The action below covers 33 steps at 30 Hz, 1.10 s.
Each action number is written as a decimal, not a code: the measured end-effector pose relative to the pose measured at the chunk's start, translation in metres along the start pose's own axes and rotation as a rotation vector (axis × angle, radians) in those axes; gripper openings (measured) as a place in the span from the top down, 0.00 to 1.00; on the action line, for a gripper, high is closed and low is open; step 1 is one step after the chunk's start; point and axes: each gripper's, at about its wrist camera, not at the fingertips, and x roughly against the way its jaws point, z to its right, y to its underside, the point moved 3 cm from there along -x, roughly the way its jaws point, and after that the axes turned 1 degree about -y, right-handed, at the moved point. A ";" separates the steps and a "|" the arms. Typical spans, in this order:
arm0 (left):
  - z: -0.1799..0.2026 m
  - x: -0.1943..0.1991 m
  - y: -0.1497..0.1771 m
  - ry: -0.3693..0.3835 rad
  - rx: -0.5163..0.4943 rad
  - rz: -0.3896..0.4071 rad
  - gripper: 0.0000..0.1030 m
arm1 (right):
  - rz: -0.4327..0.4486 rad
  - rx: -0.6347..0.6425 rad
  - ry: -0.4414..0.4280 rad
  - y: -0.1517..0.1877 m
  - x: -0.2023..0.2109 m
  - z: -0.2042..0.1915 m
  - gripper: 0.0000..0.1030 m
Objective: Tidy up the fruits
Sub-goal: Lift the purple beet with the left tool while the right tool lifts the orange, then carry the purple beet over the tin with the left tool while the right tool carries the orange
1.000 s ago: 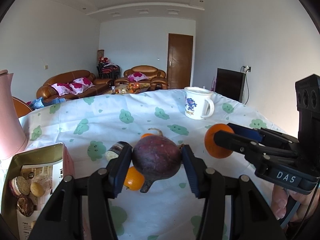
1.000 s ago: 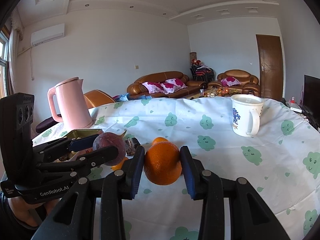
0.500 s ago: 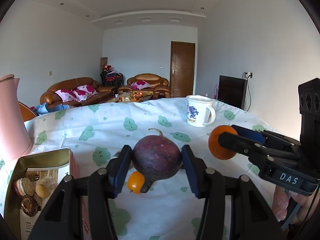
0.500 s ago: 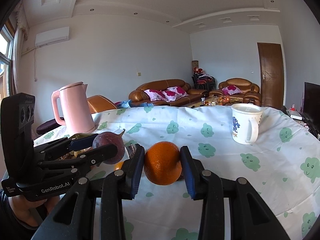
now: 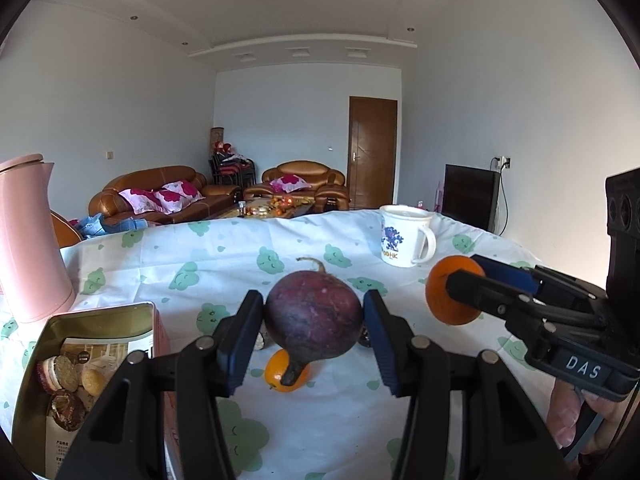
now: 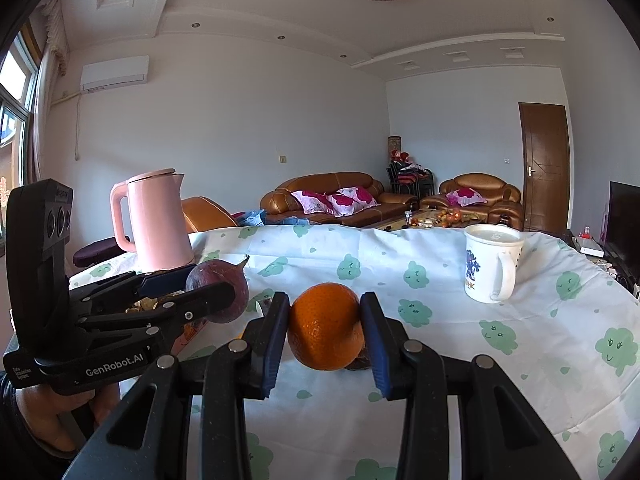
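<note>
My left gripper (image 5: 314,320) is shut on a dark purple round fruit (image 5: 314,314) with a curled stem, held above the table. The right wrist view shows that same purple fruit (image 6: 218,292) at the left, in the left gripper (image 6: 208,286). My right gripper (image 6: 325,328) is shut on an orange (image 6: 325,326); the left wrist view shows this orange (image 5: 448,296) at the right, clamped in the right gripper (image 5: 460,286). A small orange fruit (image 5: 286,376) lies on the cloth just beneath the purple fruit, partly hidden by it.
The table (image 5: 224,248) wears a white cloth with green cloud faces. A white mug (image 5: 404,236) stands at the far right, a pink kettle (image 5: 24,240) at the left, and an open tin of biscuits (image 5: 84,368) at the near left. Small dark items lie behind the fruits.
Both views have tilted upward, so the table sits lower and more ceiling shows. Both grippers keep their grip on their fruits.
</note>
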 end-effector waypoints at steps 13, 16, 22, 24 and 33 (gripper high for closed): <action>-0.004 0.006 -0.002 -0.023 0.009 0.020 0.48 | 0.007 0.008 -0.003 -0.001 -0.002 -0.003 0.62; -0.005 0.008 -0.003 -0.030 0.005 0.025 0.48 | 0.009 0.014 -0.007 -0.003 -0.003 -0.005 0.63; -0.010 0.014 -0.007 -0.039 0.010 0.037 0.48 | 0.014 0.030 -0.022 -0.011 -0.005 -0.013 0.62; -0.012 0.016 -0.007 -0.047 0.011 0.038 0.48 | 0.014 0.034 -0.028 -0.013 -0.006 -0.016 0.62; -0.025 0.024 -0.007 -0.083 0.021 0.029 0.48 | 0.016 0.067 -0.068 -0.024 -0.015 -0.037 0.62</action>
